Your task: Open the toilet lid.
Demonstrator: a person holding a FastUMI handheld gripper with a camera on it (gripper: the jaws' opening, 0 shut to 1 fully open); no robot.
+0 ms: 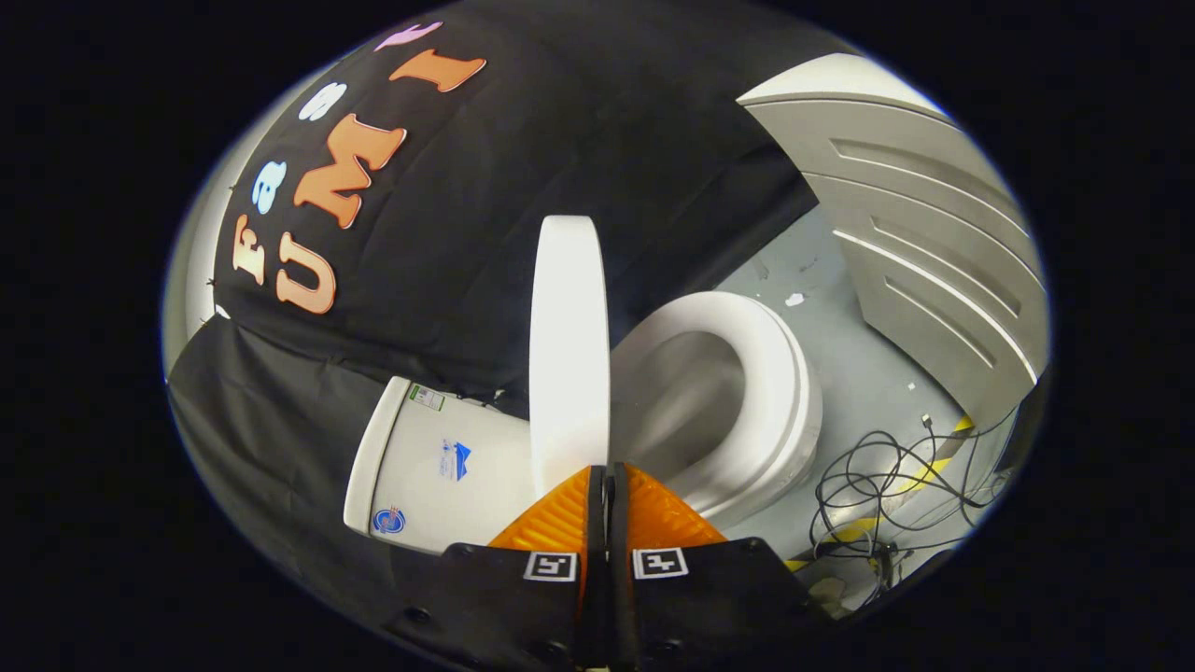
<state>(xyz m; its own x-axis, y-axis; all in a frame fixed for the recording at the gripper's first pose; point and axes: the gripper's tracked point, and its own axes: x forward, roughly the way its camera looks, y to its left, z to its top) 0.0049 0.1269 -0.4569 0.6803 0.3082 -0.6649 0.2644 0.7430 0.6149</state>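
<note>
The white toilet lid [569, 345] is lifted off the seat and I see it edge-on, just ahead of my fingertips. On one side of it lies the white seat ring [775, 373] over the open bowl [691, 401]. On the other side is the white tank [420, 467], backed against the black cloth wall. My gripper [608, 472] is shut with its two fingers pressed together and nothing between them. Its tips sit right at the lid's near edge; whether they touch it I cannot tell.
A grey panelled door [934, 261] stands beyond the bowl. A tangle of black cables [887, 476] and a strip of yellow-black tape [924, 467] lie on the grey floor [859, 373] beside the toilet. Black cloth [560, 140] hangs behind the tank.
</note>
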